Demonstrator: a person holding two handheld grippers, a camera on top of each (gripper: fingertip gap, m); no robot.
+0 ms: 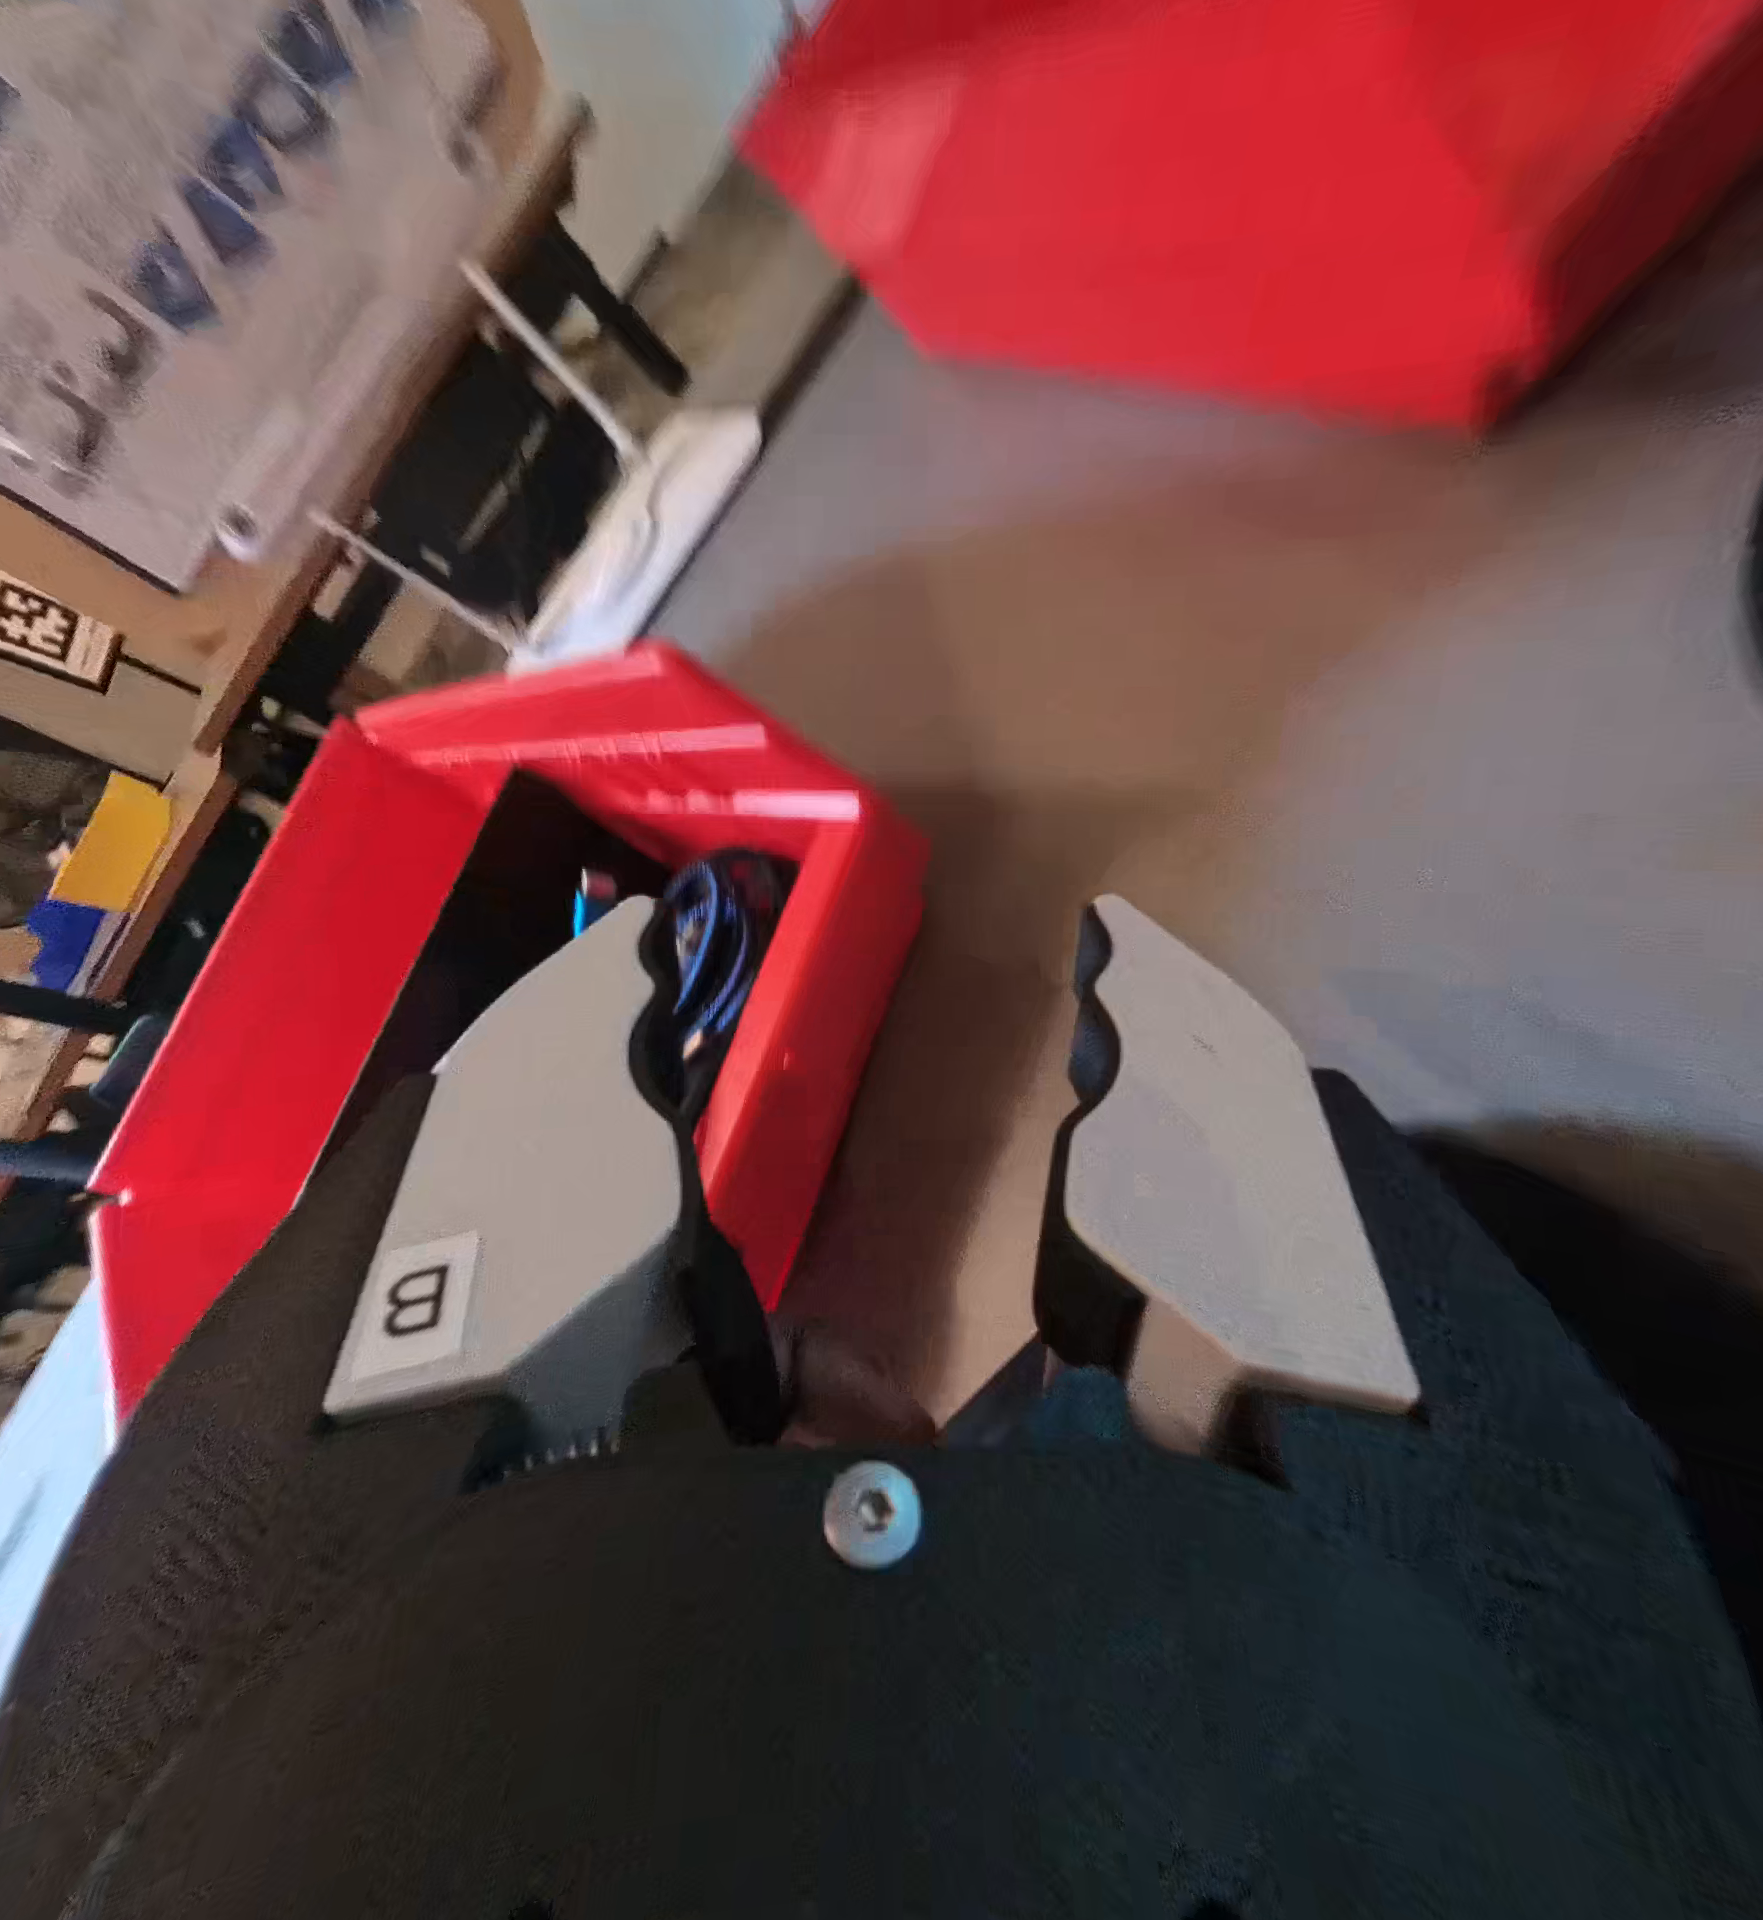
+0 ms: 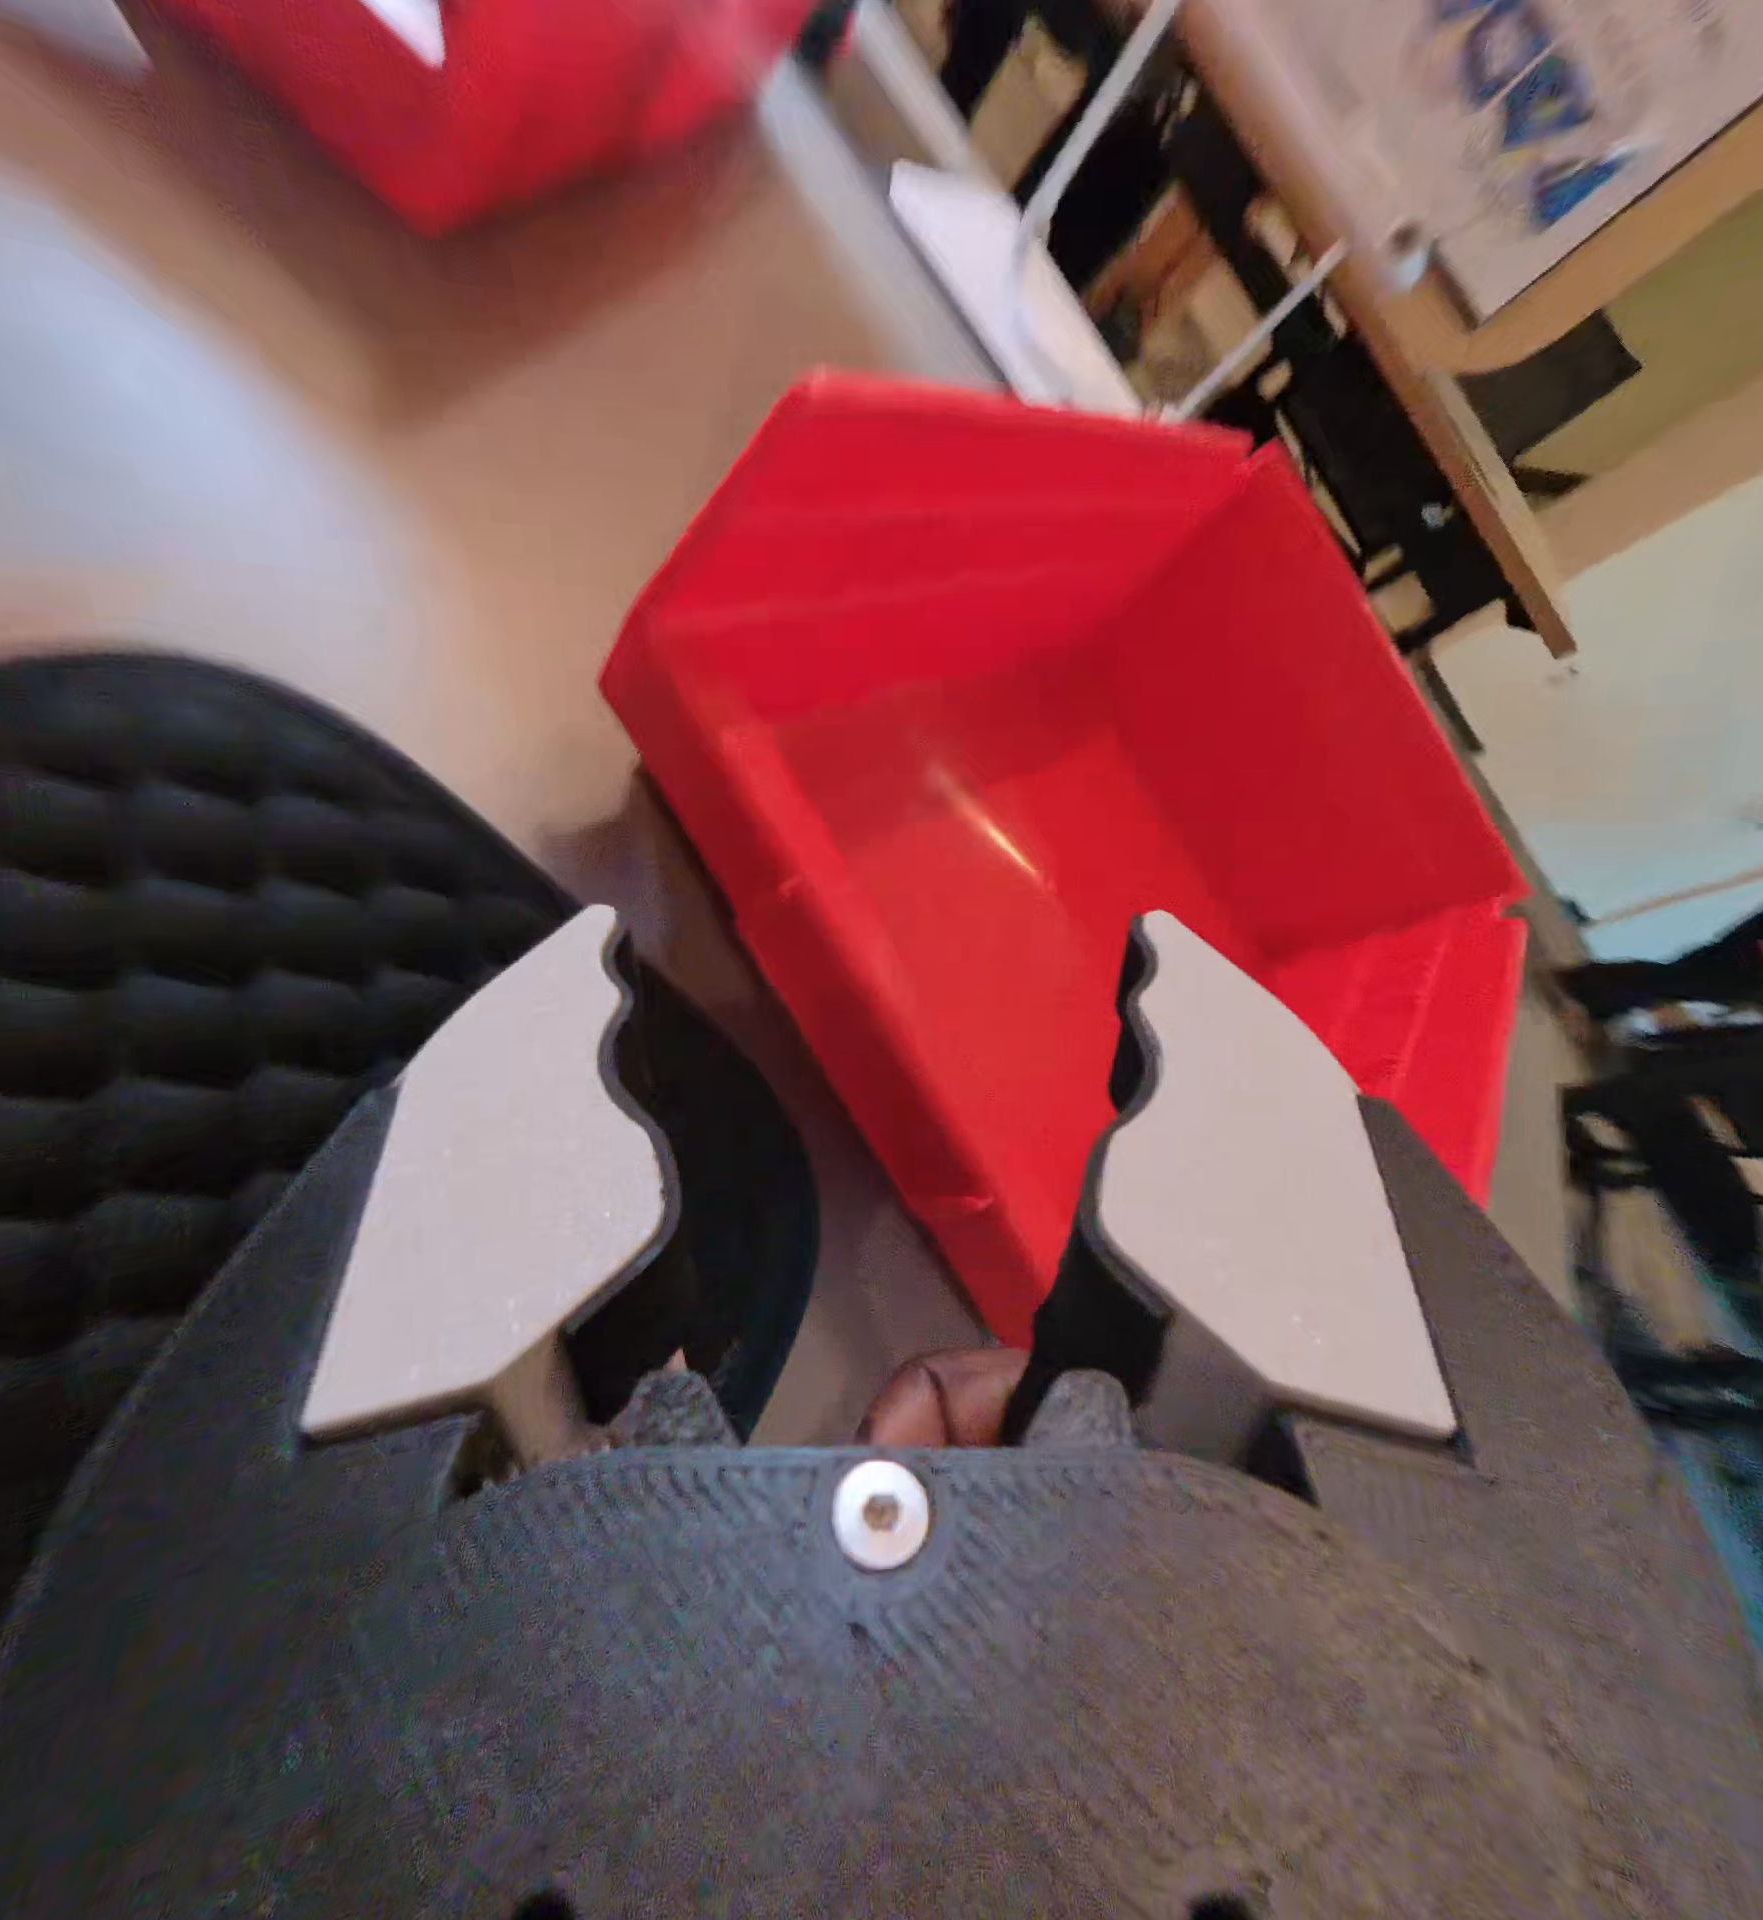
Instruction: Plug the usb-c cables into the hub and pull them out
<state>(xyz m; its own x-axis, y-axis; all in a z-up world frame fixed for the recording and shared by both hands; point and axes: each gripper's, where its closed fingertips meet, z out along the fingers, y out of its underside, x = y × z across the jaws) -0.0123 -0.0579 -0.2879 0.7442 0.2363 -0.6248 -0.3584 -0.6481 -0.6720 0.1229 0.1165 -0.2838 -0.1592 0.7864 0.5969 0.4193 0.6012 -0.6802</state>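
Note:
In the left wrist view a red bin (image 1: 503, 914) stands on the table and holds a coil of blue and black cable (image 1: 705, 935). My left gripper (image 1: 872, 925) is open and empty, just above the bin's near right corner; its left finger (image 1: 555, 1122) covers part of the cable. In the right wrist view another red bin (image 2: 1116, 748) stands open with nothing in it. My right gripper (image 2: 877, 935) is open and empty, over that bin's near left wall. No hub shows in either view. Both views are blurred.
A third red bin (image 1: 1272, 177) stands farther back on the light table; it also shows in the right wrist view (image 2: 503, 94). A black textured pad (image 2: 150, 987) lies at the left. Shelves and a white signboard (image 1: 160, 239) stand beyond the table edge.

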